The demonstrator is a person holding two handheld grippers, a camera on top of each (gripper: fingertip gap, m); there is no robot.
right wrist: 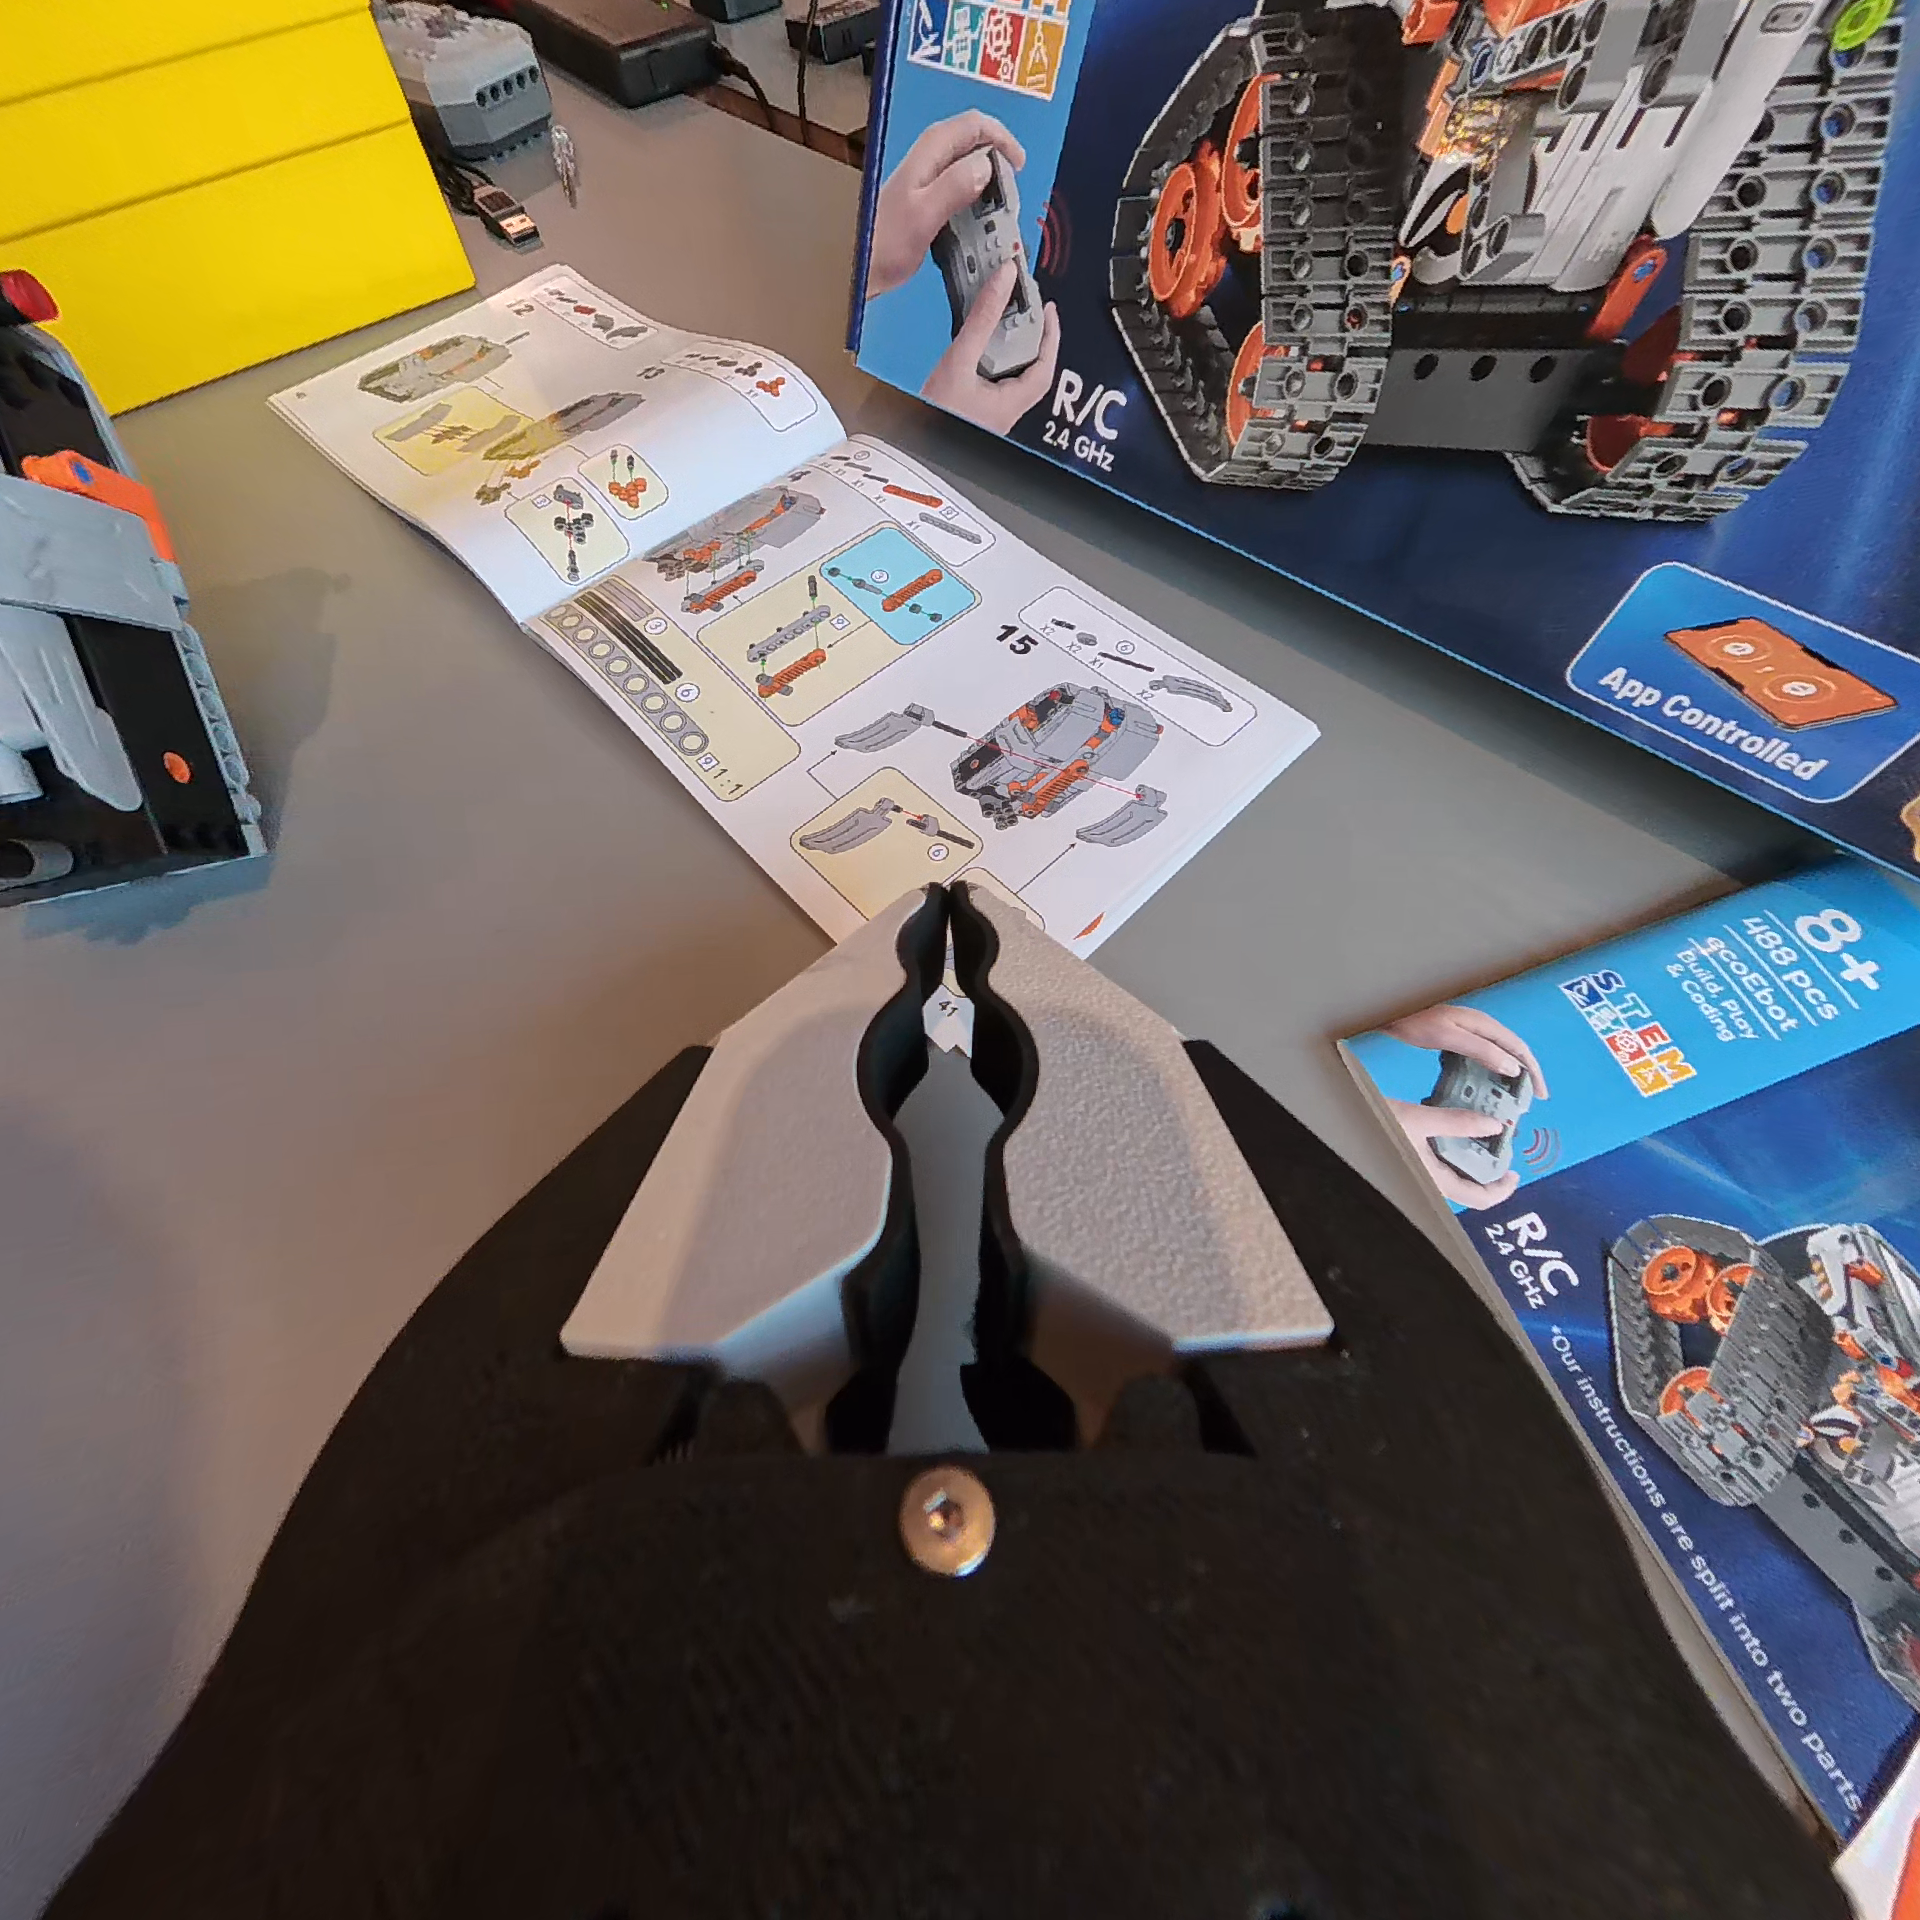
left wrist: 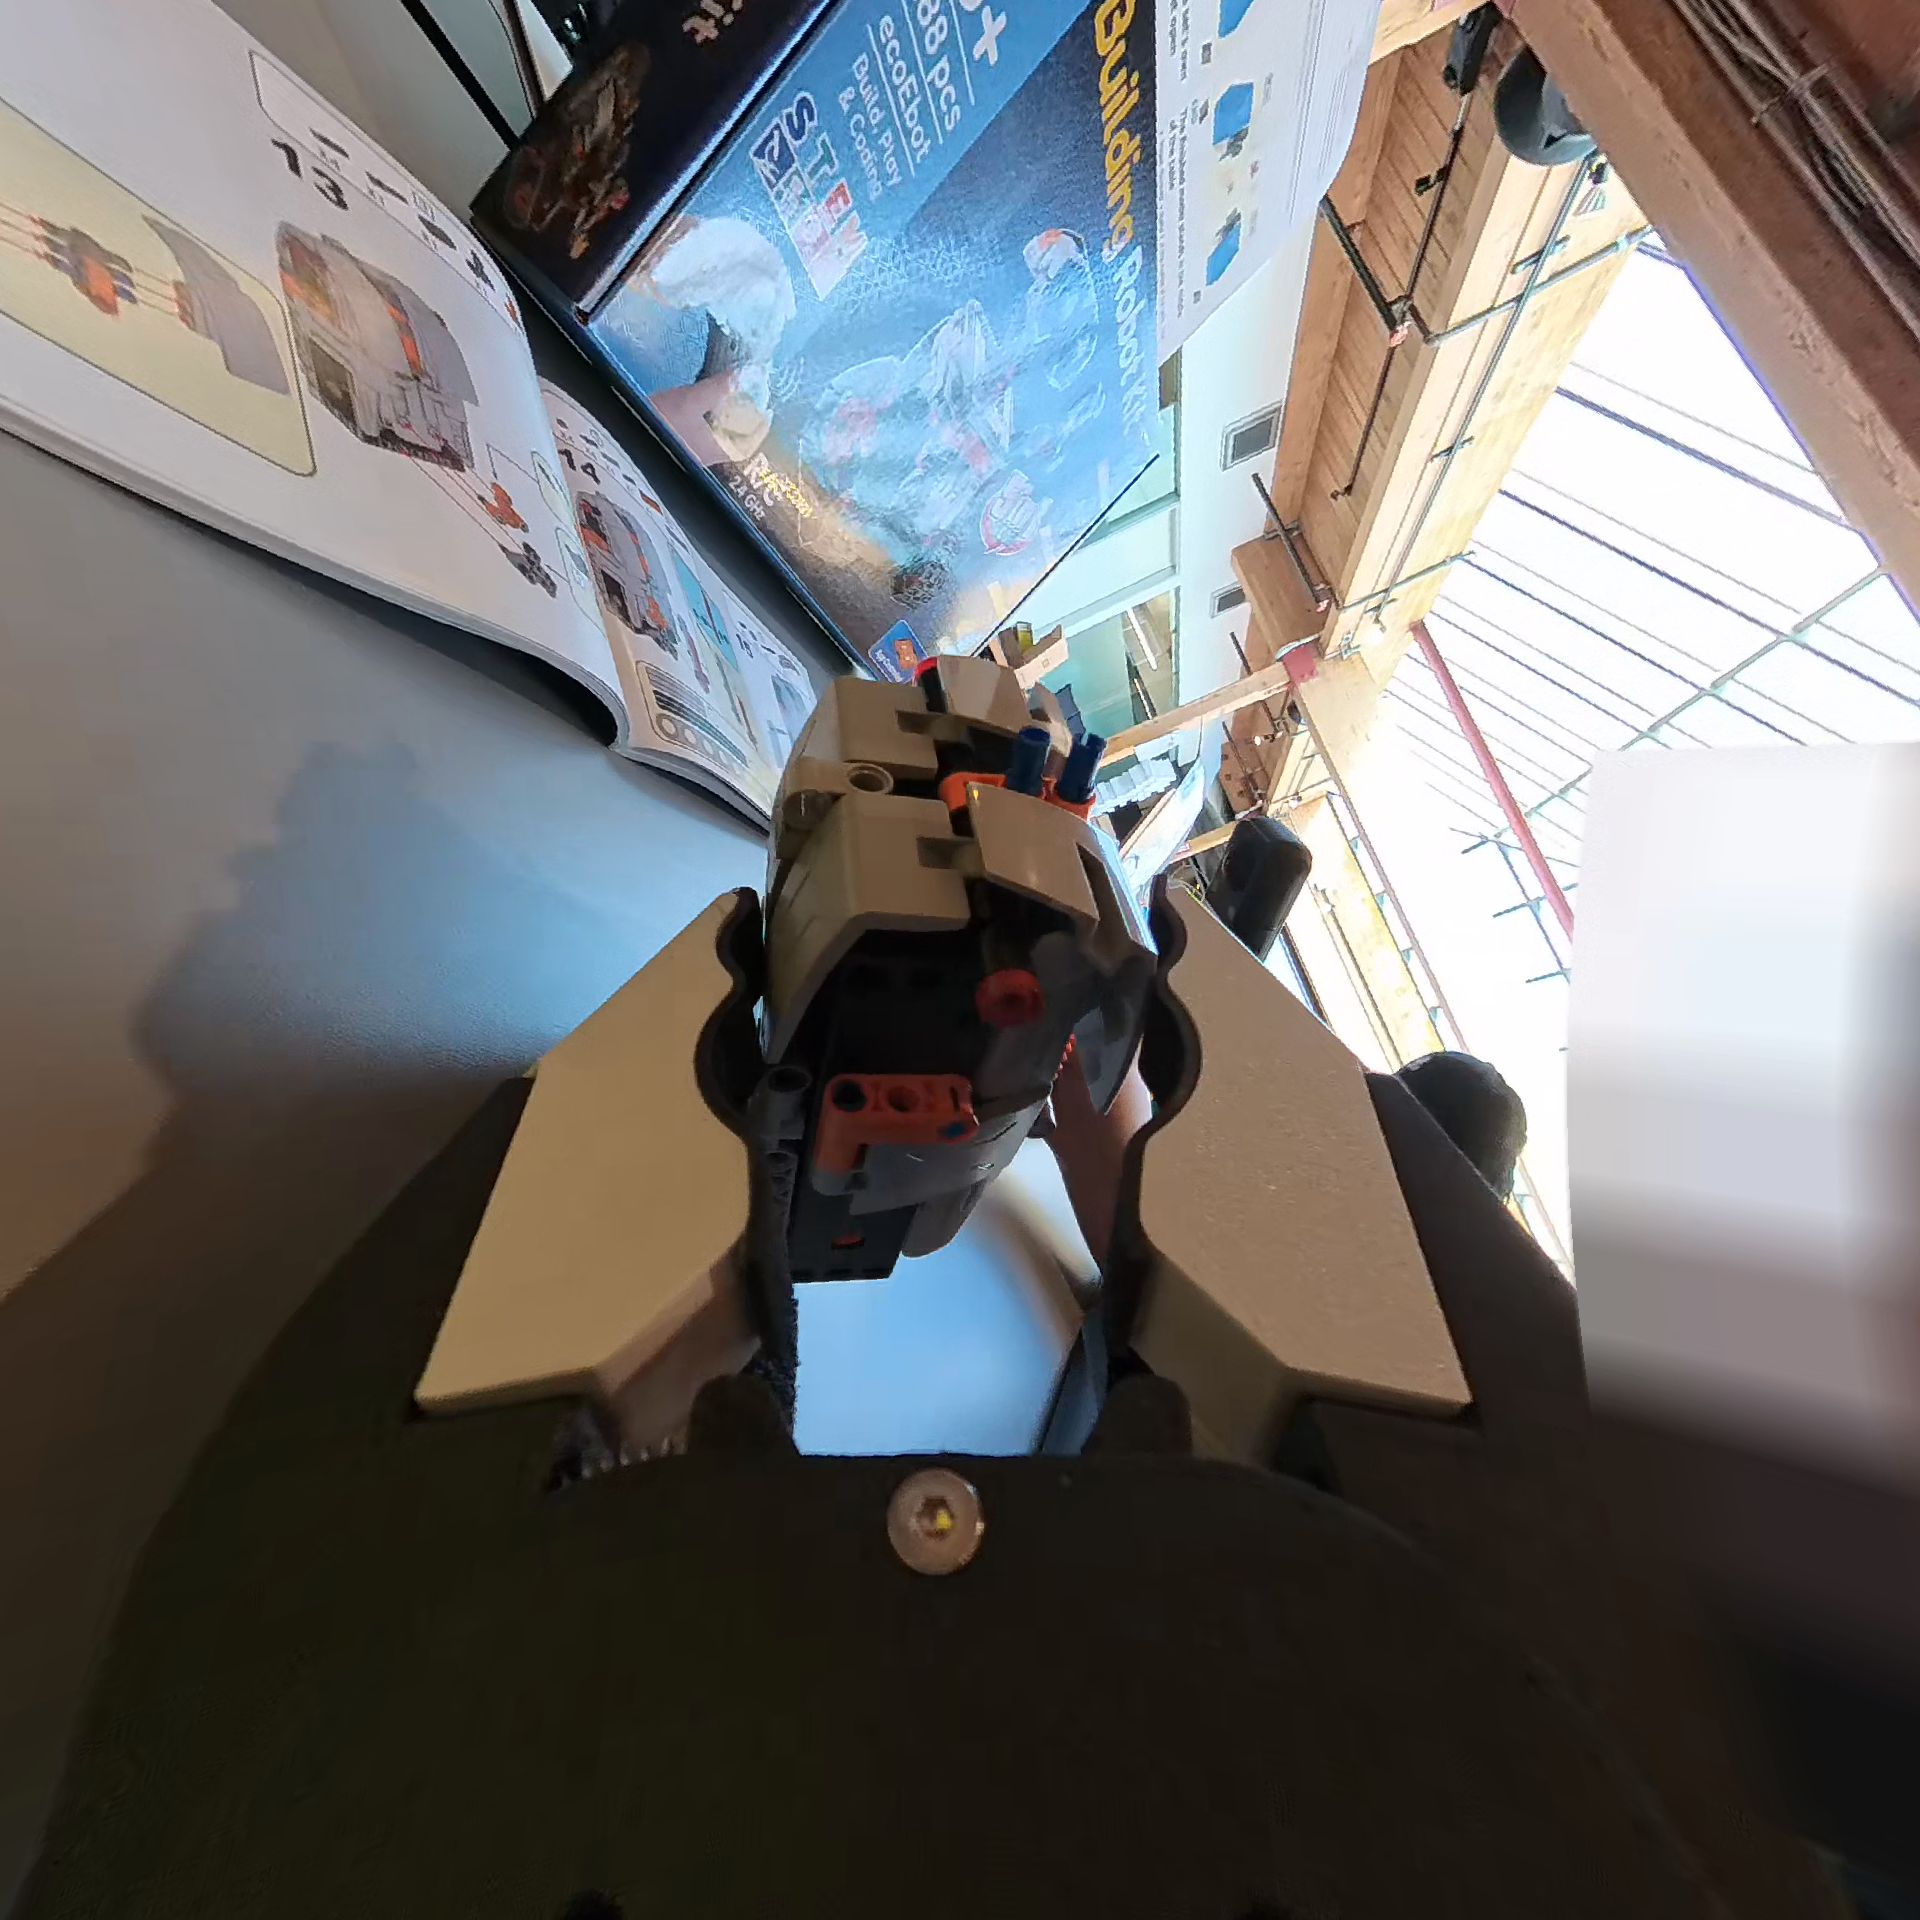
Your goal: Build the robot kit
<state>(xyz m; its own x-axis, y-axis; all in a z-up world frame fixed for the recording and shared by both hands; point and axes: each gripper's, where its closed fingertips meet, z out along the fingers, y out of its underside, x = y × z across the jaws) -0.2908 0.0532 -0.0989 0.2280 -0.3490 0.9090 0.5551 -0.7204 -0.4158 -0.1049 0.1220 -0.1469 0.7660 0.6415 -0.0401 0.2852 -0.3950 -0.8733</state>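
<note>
My left gripper (left wrist: 951,904) is shut on a brick-built assembly (left wrist: 883,883) of grey panels, black beams, orange connectors and blue pins, held tilted above the grey table (left wrist: 312,831). The same assembly shows at the left edge of the right wrist view (right wrist: 94,675). My right gripper (right wrist: 948,904) is shut, its tips together at the near edge of an open instruction booklet (right wrist: 831,623) lying flat on the table. I cannot tell whether it pinches the page. The booklet also shows in the left wrist view (left wrist: 364,364).
A large blue kit box (right wrist: 1455,364) stands behind the booklet. A second blue booklet (right wrist: 1662,1247) lies at the right. A yellow box (right wrist: 208,156), a grey block with ports (right wrist: 478,83) and a USB plug (right wrist: 509,223) sit at the back left. The left gripper's tips are roughly 20 cm from the right gripper's.
</note>
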